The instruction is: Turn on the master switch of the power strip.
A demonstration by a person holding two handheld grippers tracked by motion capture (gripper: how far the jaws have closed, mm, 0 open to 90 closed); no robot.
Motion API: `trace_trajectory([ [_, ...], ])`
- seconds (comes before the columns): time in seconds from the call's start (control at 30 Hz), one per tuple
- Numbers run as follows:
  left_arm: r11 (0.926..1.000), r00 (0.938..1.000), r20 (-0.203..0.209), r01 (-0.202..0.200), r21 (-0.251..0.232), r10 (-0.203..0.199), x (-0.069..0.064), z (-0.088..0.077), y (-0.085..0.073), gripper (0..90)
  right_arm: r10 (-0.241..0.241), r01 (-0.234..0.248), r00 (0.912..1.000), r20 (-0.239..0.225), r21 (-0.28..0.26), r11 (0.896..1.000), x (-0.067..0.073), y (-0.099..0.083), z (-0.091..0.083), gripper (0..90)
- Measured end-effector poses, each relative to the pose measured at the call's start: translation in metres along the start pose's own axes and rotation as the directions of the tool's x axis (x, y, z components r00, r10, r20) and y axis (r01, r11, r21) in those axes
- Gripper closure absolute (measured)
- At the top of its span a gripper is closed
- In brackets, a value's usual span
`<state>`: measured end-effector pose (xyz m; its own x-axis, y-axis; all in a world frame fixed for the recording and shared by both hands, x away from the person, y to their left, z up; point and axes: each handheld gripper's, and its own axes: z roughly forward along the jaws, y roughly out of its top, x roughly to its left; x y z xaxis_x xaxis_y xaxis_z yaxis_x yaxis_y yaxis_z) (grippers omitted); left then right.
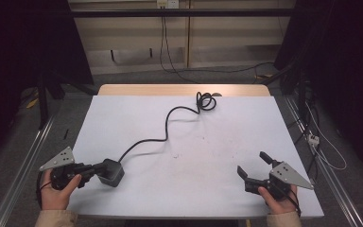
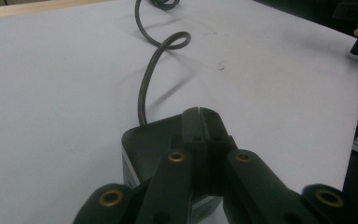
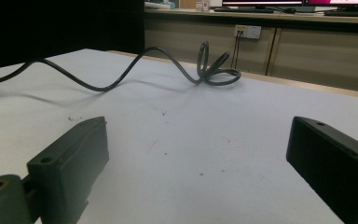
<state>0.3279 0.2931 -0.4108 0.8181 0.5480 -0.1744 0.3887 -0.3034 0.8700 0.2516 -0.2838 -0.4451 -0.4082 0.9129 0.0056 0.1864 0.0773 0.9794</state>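
The left gripper, jaws together, rests atop the black power adapter at the desk's near-left corner, not visibly clamping it, while the right gripper waits spread and empty, so the cord (loosely coiled far off) looks untidied.

The left gripper covered much of the black power adapter, so any contact between them could not be told. The cable ran off the right gripper view's left edge. Its coiled far end was too small to make out.
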Motion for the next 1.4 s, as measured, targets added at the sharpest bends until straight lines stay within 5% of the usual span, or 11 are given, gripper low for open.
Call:
trace_trajectory([
  [1.4, 0.9992, 1.0000, 0.001, 0.003, 0.040, -0.003, 0.0012, 0.0011, -0.0025, 90.0, -0.008, 0.008, 1.0000, -0.003, 0.007, 1.000, 0.0002, -0.0002, 0.0016, 5.1],
])
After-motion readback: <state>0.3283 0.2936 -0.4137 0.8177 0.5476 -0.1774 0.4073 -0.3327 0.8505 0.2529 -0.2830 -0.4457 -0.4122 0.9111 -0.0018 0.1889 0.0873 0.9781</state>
